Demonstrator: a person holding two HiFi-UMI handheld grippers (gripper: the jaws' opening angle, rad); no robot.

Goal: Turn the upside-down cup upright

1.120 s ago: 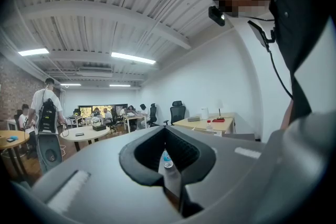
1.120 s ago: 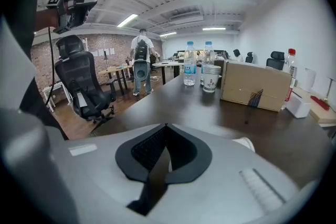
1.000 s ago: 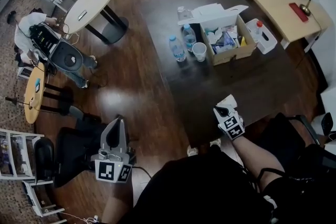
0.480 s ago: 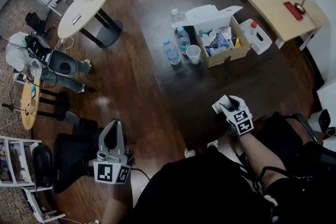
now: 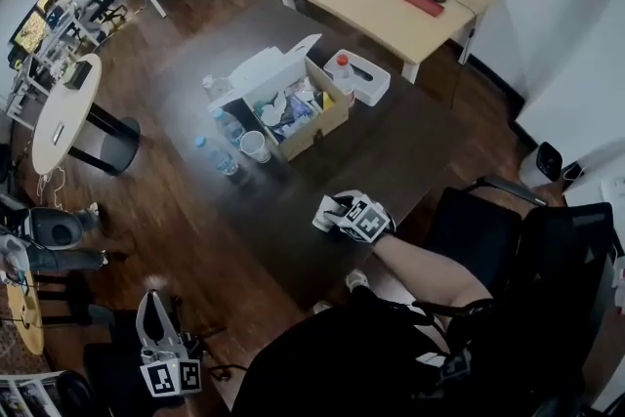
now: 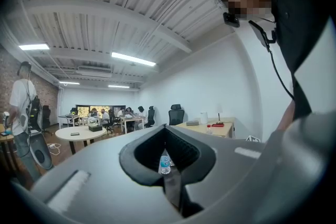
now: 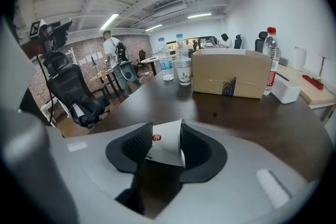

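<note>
One white paper cup sits tilted between the jaws of the right gripper. These jaws have just been closing and pinch it over the dark table. Beside the table, the left gripper has its jaws pressed together, empty.

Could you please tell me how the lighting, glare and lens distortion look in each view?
Head view: strong fisheye bend, soft sheen on the dark table. Left gripper view: ceiling lights blown out, black corners. Right gripper view: paper cup in focus, straight edges bowed, corners black.
</note>
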